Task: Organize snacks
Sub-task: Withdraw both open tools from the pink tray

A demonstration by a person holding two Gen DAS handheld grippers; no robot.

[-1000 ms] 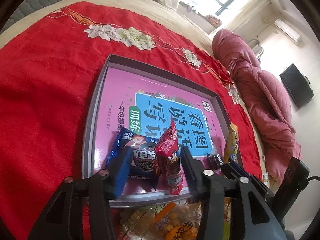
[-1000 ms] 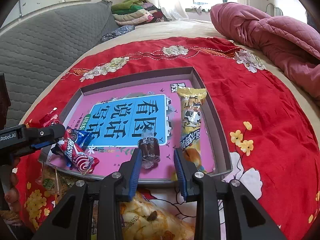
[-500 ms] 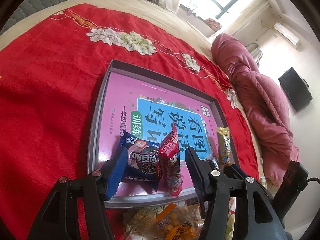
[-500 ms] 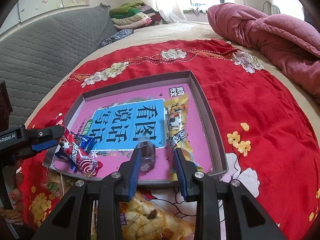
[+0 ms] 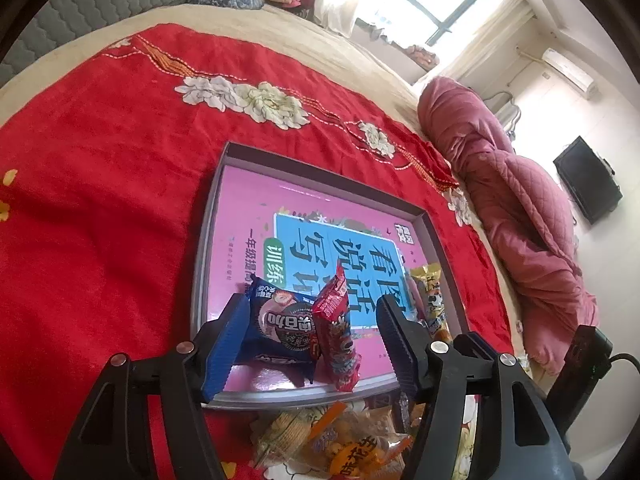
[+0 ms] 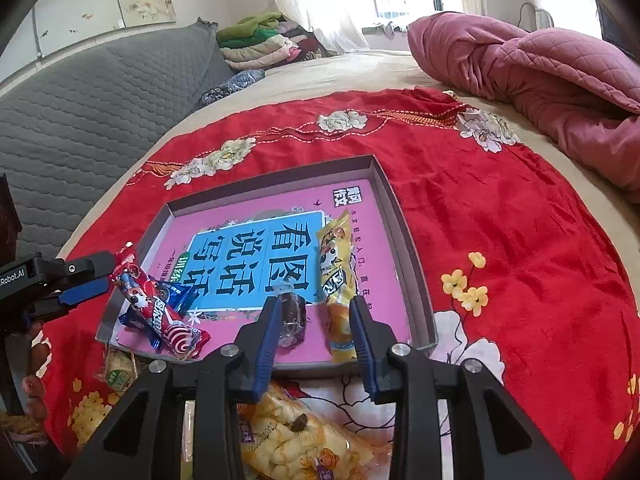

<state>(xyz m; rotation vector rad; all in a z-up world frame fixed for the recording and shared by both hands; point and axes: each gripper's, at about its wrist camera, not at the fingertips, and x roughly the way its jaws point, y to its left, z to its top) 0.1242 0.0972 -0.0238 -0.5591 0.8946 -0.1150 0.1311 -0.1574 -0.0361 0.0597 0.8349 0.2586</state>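
A grey box lid (image 6: 414, 280) with a pink book inside lies on the red cloth; it also shows in the left wrist view (image 5: 204, 256). In it lie a blue cookie pack (image 5: 280, 330), a red snack stick (image 5: 334, 330), a dark wrapped candy (image 6: 292, 314) and a long yellow snack pack (image 6: 336, 280). My left gripper (image 5: 310, 334) is open, its fingers either side of the blue and red packs, touching neither. My right gripper (image 6: 314, 328) is open and empty just in front of the candy and yellow pack.
Loose snack bags lie on the cloth in front of the lid: yellow puffs (image 6: 288, 436), an orange bag (image 5: 340, 444), a small green pack (image 6: 116, 372). A pink quilt (image 6: 540, 76) lies at the far right, a grey headboard (image 6: 80, 92) at the left.
Both grippers have drawn back and risen slightly from the lid. The right gripper has opened wider, leaving the dark candy lying in the lid. The left stays open.
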